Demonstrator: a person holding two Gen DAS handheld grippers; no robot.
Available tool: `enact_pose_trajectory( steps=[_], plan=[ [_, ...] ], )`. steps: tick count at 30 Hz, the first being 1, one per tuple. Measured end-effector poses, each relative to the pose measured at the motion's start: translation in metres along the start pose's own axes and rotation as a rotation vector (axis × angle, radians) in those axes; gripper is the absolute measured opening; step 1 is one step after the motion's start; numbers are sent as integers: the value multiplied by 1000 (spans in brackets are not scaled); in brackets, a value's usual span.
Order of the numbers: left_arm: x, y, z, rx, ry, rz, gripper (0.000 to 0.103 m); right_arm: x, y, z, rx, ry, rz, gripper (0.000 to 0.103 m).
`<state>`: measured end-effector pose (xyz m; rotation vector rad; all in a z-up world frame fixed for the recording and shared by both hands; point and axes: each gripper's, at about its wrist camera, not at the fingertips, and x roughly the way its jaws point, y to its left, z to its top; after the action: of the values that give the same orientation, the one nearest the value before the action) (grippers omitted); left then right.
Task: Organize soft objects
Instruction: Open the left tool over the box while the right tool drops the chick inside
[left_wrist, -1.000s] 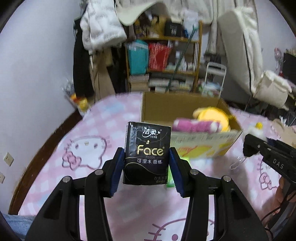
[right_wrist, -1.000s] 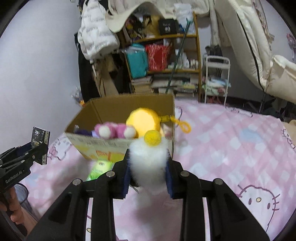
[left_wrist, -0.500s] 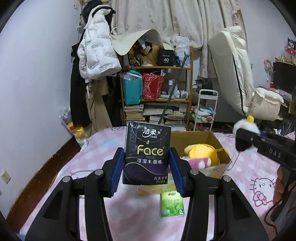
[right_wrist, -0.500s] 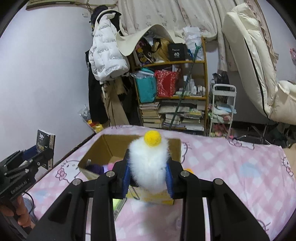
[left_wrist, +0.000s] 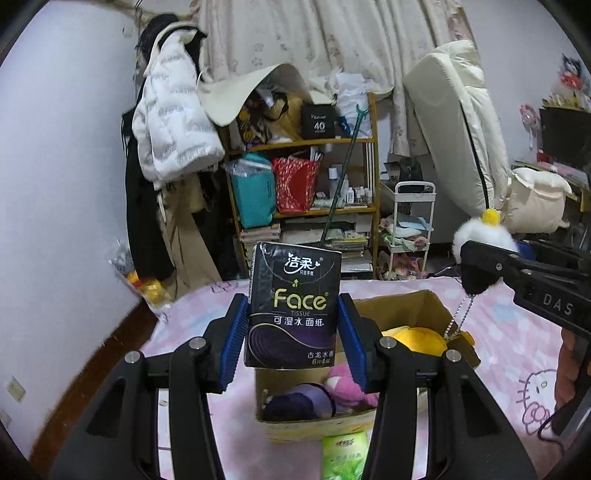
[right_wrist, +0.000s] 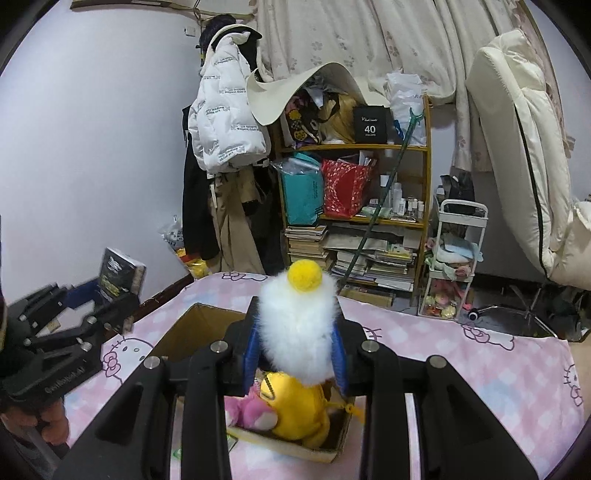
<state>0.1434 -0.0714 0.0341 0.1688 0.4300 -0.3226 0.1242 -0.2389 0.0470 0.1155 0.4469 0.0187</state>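
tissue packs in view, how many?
2. A black tissue pack is clamped in the left gripper, above the cardboard box. A green tissue pack lies on the pink bedsheet just in front of the box. The box may hide more.

We saw a bed (left_wrist: 509, 354) covered in a pink checked sheet printed with cat faces. On it sat an open cardboard box (left_wrist: 410, 306), its flaps up. Just in front of the box, touching or nearly touching its near wall, lay a green packet (left_wrist: 343, 452) flat on the sheet. From the right wrist view the box (right_wrist: 184, 332) stood near the bed's (right_wrist: 461, 354) middle, and only a sliver of the packet (right_wrist: 231, 441) showed at its left corner. The bed met a dark wooden skirting (left_wrist: 107, 354) along the left wall.
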Motion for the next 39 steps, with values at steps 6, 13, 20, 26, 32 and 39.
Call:
enact_pose_trajectory(
  steps=[6, 13, 20, 26, 32, 39],
  plan=[
    [31, -1, -17, -39, 67, -9, 47, 21, -5, -16, 35, 24, 24, 34],
    [46, 0, -23, -48, 84, -32, 48, 30, -8, -23, 45, 14, 57, 35],
    [66, 4, -31, -60, 133, -43, 50, 46, -10, -30, 61, 51, 97, 38],
    [72, 9, -35, -80, 160, -37, 63, 58, -10, -38, 67, 95, 113, 39],
    [65, 16, -36, -105, 157, -11, 72, 58, -11, -38, 65, 98, 106, 48],
    [49, 22, -38, -87, 147, 30, 82, 47, -18, -34, 74, 90, 76, 74]
  ],
)
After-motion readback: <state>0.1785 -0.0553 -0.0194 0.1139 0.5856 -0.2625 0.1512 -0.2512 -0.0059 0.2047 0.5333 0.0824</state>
